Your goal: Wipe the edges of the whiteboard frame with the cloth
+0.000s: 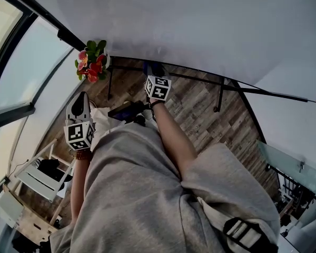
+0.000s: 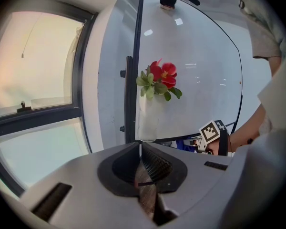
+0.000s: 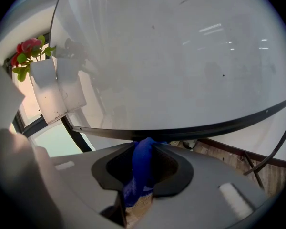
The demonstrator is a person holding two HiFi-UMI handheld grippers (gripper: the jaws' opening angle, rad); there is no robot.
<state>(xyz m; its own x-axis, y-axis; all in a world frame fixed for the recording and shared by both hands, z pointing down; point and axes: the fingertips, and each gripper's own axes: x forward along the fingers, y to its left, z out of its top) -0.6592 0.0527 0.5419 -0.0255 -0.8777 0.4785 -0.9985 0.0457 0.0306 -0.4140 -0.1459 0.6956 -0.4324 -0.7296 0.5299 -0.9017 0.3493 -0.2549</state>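
Observation:
The whiteboard [image 1: 189,20] fills the top of the head view, with its dark bottom frame edge [image 1: 200,77] running across. My right gripper [image 1: 152,73] is up against that edge, shut on a blue cloth [image 3: 142,168]. In the right gripper view the cloth's top touches the dark frame strip [image 3: 195,129]. My left gripper [image 1: 82,97] hangs lower left, away from the board. Its jaws meet with nothing between them [image 2: 137,147]. From the left gripper view I see the board's left frame edge [image 2: 138,56] and the right gripper's marker cube [image 2: 210,130].
A white holder with red flowers [image 1: 90,62] hangs at the board's lower left corner. Dark stand legs [image 1: 220,95] reach onto the wooden floor [image 1: 200,115]. A big window [image 1: 21,83] is at the left, a white rack [image 1: 39,177] below it, and a glass table [image 1: 289,162] at the right.

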